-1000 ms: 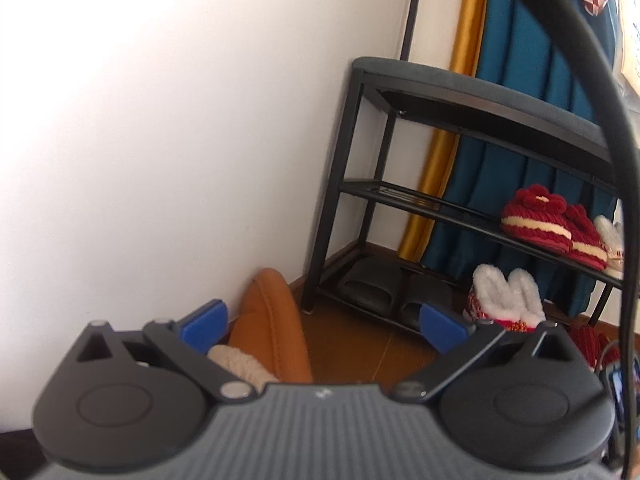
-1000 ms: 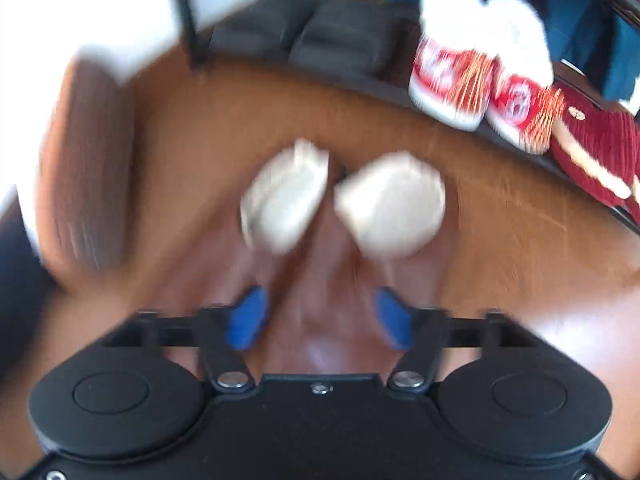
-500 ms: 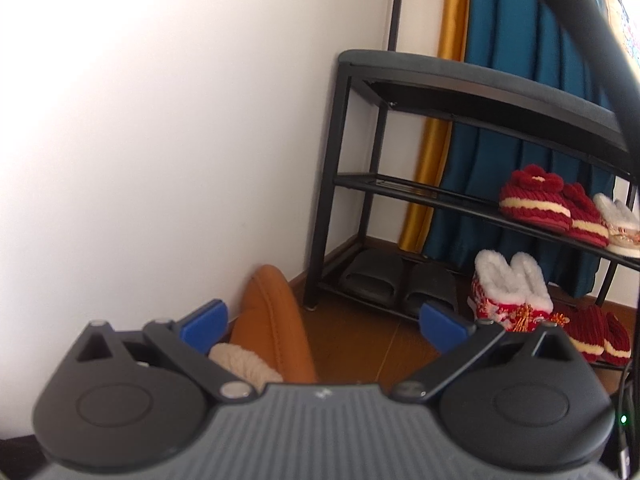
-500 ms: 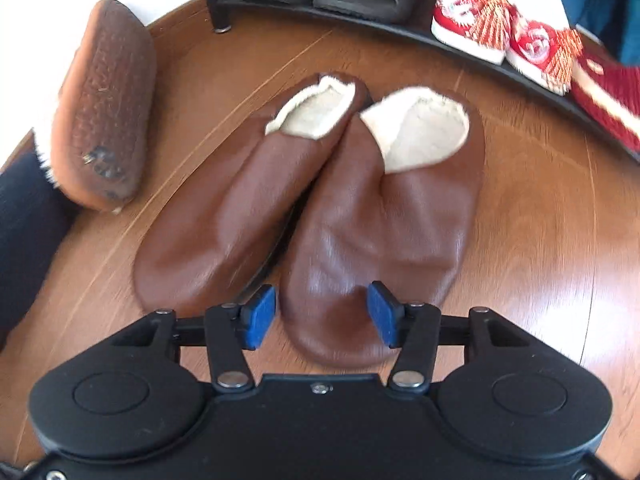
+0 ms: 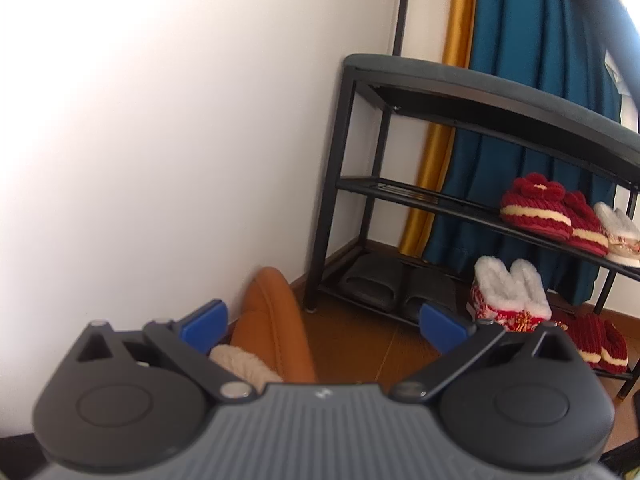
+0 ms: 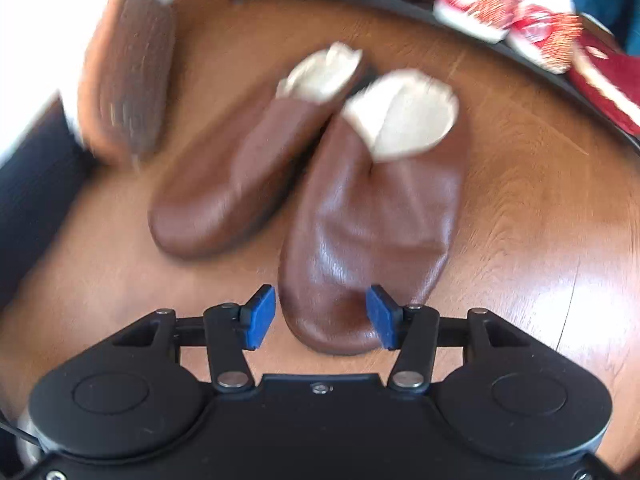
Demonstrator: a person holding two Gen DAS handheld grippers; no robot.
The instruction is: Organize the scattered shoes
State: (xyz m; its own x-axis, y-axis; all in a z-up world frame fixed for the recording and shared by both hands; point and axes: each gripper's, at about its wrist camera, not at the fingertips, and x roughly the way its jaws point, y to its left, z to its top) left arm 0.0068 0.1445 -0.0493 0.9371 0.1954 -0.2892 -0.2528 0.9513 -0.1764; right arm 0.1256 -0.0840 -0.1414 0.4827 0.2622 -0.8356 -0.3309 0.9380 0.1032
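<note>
In the right wrist view two brown leather slippers with cream lining lie side by side on the wood floor. My right gripper (image 6: 320,316) is open, its blue pads either side of the toe of the right-hand slipper (image 6: 372,220); whether they touch it I cannot tell. The left-hand slipper (image 6: 240,176) lies just beside it. A third brown slipper (image 6: 128,72) stands on edge at the left, sole showing. In the left wrist view my left gripper (image 5: 320,324) is open and empty, above that tan slipper (image 5: 276,332) leaning by the white wall.
A black shoe rack (image 5: 480,92) stands in the corner. It holds dark slides (image 5: 372,284), white fluffy red slippers (image 5: 508,292) and red knitted slippers (image 5: 536,208). A blue curtain (image 5: 540,40) hangs behind it. The right wrist view is blurred.
My right gripper has shifted right, from between the two brown slippers to around the toe of the right-hand one. The left gripper's view has swung slightly; it stays open.
</note>
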